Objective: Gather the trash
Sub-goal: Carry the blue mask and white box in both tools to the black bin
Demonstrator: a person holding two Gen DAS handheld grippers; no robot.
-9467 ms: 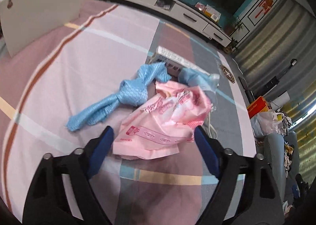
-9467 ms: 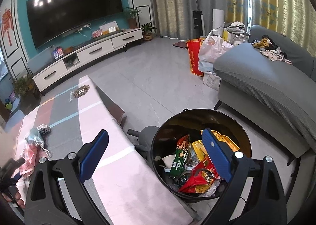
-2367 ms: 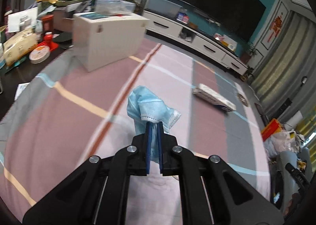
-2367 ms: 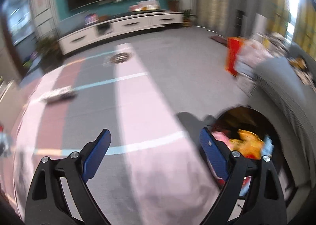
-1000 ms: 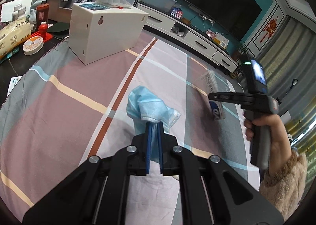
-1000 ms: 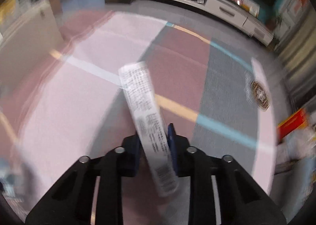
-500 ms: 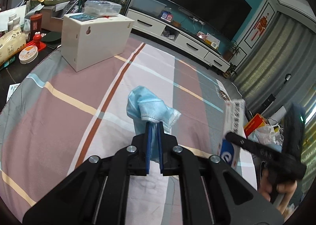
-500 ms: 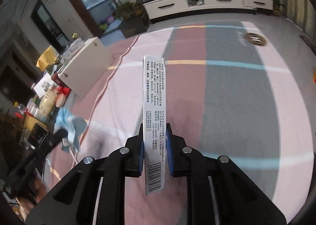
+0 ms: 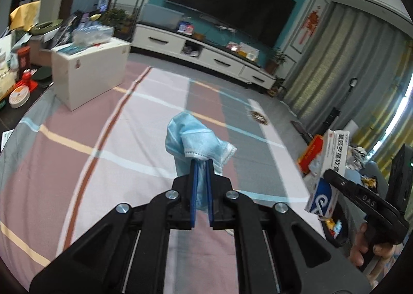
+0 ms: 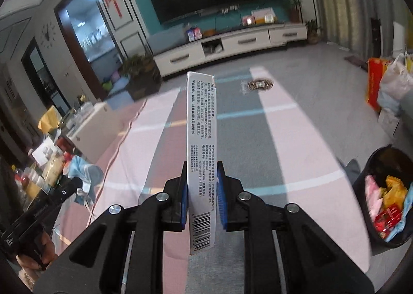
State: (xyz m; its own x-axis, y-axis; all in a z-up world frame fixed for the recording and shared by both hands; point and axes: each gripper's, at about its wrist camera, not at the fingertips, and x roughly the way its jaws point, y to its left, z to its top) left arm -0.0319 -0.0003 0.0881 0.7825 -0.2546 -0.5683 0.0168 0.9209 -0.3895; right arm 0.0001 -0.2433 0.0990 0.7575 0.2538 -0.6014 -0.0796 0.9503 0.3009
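My left gripper [image 9: 201,165] is shut on a crumpled blue face mask [image 9: 196,139] and holds it above the striped tablecloth [image 9: 108,134]. My right gripper [image 10: 201,170] is shut on a long white medicine box [image 10: 201,139], held upright above the table. The box also shows in the left wrist view [image 9: 329,170] at the right, beyond the table's edge. The mask shows in the right wrist view [image 10: 85,172] at the left. A black trash bin [image 10: 379,198] with wrappers inside stands on the floor at the right.
A white box [image 9: 87,74] stands on the table's far left corner, with clutter [image 9: 20,79] beside it. A TV cabinet [image 10: 232,46] lines the far wall. Bags [image 10: 387,85] sit on the floor at the right.
Both grippers have lifted and moved right with their loads. The medicine box has swung past the table's right edge. The trash bin has come into the right wrist view.
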